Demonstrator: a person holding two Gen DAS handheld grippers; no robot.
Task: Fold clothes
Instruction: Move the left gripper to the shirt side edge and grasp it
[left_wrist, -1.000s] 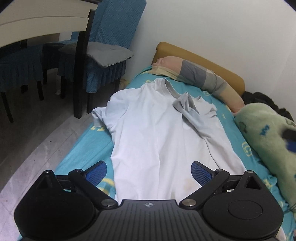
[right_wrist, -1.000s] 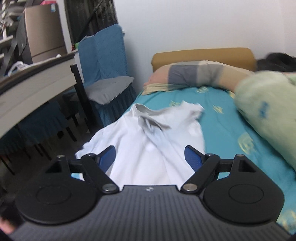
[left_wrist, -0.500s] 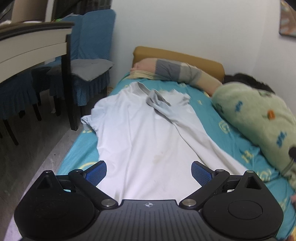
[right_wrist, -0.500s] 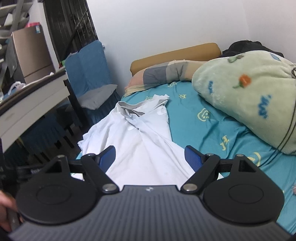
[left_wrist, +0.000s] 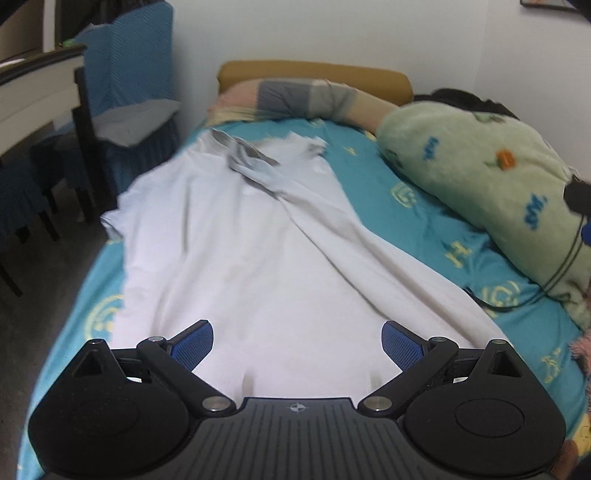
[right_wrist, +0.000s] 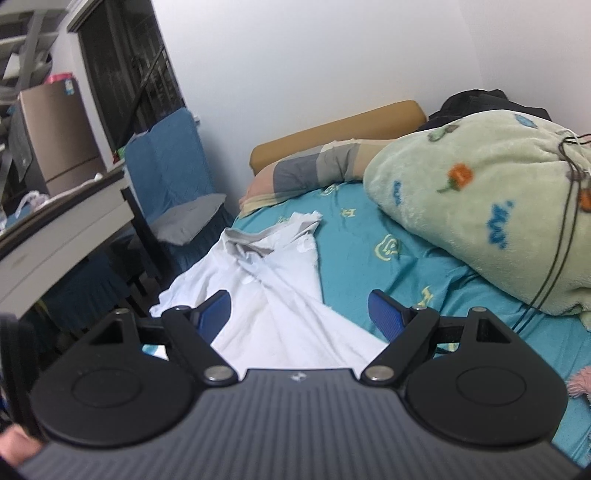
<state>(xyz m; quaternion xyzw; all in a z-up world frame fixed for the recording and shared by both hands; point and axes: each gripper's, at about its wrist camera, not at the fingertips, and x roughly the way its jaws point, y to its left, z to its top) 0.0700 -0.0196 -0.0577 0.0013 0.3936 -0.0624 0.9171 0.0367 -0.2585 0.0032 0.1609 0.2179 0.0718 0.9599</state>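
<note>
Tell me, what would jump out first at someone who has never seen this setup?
Probably the white T-shirt, spread along the teal bed sheet with one side already folded over toward the middle. Next, the fluffy green blanket heaped along the bed's right side by the wall. At the bottom of each view sits a black claw with blue pads, the left claw and right claw, both open and holding nothing.

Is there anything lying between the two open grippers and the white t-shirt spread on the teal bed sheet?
Nothing visible: the left gripper and right gripper are open above the white t-shirt. The green fleece blanket lies beside it.
</note>
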